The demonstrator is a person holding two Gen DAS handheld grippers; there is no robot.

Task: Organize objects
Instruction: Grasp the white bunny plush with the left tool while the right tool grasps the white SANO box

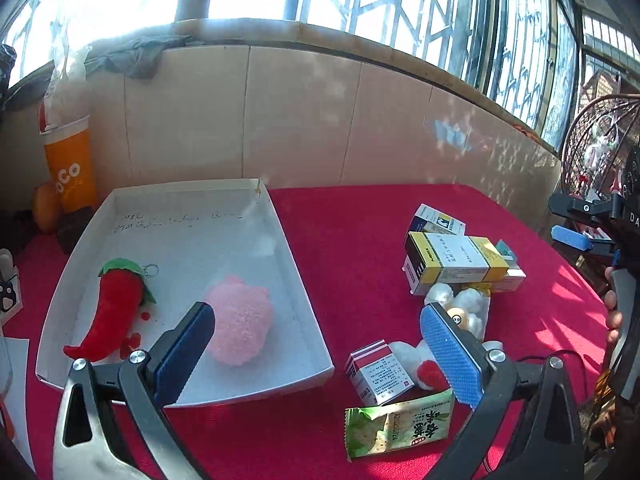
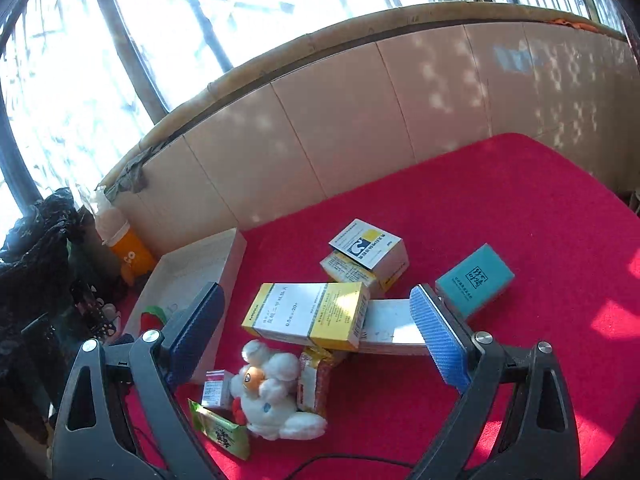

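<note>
red cloth (image 2: 500, 208) bare at far rt edge, both hand-held grippers (image 1: 316, 344) (image 2: 320, 340) spread, empty

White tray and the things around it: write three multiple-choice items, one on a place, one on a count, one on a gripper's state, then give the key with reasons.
1. Where does the pink plush lie?
A. in the white tray
B. on the yellow box
C. on the windowsill

2. How many soft toys are in the tray?
A. none
B. two
C. four

3. How does the left gripper stand?
A. shut on the snack packet
B. shut on a box
C. open, holding nothing

Key: 1 A, the plush rests on the tray floor beside the red chilli plush. 2 B, only the chilli and the pink plush are inside. 3 C, its fingers stand wide apart with nothing pressed between them.
</note>
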